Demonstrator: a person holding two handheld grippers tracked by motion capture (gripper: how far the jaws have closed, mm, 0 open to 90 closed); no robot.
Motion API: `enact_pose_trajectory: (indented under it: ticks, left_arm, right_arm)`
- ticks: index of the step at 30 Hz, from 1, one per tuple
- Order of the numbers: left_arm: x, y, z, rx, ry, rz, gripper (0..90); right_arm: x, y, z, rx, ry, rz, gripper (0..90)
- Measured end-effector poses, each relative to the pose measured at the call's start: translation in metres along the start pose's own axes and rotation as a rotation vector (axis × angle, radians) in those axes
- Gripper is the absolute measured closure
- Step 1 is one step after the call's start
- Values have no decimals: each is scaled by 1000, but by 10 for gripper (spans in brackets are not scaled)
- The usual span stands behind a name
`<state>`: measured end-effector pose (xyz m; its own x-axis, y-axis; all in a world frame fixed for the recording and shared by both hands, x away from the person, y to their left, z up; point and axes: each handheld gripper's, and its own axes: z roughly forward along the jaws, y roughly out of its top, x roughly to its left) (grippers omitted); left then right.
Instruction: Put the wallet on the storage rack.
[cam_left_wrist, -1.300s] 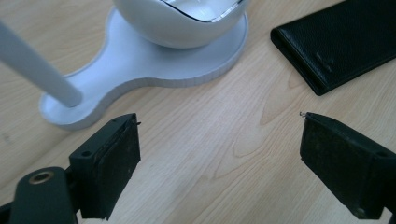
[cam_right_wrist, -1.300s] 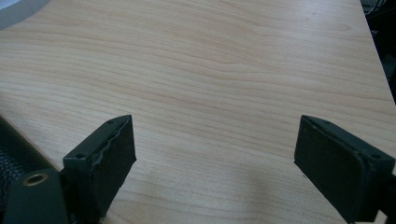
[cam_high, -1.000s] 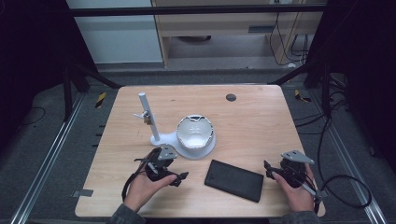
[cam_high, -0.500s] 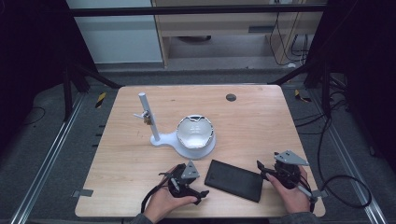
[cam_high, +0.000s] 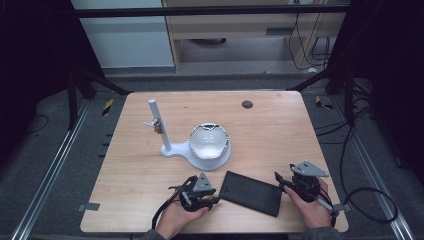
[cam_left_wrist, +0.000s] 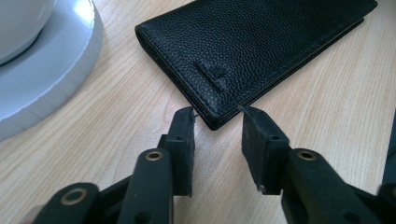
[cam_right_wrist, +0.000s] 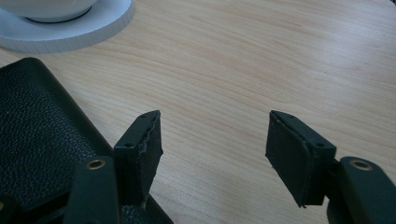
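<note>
The wooden table (cam_high: 150, 165) is carrying a white stand (cam_high: 200, 155) with a bowl-shaped top, and a black leather wallet (cam_high: 251, 192) is lying flat near the person's edge, between the two grippers. The high view is showing the stand's upright post and the person's hands. The left gripper (cam_left_wrist: 216, 114) has just been closing; its view is showing a wallet corner sitting between the tips, which are not yet pressing. The right gripper (cam_right_wrist: 212, 135), also narrowing, is standing spread over bare wood, just beside the wallet's other end.
</note>
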<state>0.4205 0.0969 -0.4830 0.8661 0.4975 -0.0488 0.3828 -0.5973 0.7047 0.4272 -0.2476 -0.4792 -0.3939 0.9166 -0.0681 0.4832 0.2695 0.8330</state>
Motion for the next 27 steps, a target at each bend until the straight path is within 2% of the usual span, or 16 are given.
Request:
enact_pose_trajectory:
  ticks: [7, 9, 12, 15, 27]
  left_arm:
    - [3, 2, -2, 31, 12, -14, 835]
    - [4, 3, -1, 55, 6, -24, 867]
    - [5, 4, 3, 93, 0, -25, 886]
    - [5, 5, 6, 117, 10, -21, 891]
    - [5, 9, 12, 145, 9, -6, 893]
  right_arm:
    - [0, 0, 0, 1, 2, 3, 344]
    - [0, 0, 0, 1, 3, 4, 339]
    - [-1, 0, 0, 1, 3, 4, 331]
    - [-1, 0, -1, -2, 4, 5, 327]
    - [0, 1, -1, -5, 11, 9, 320]
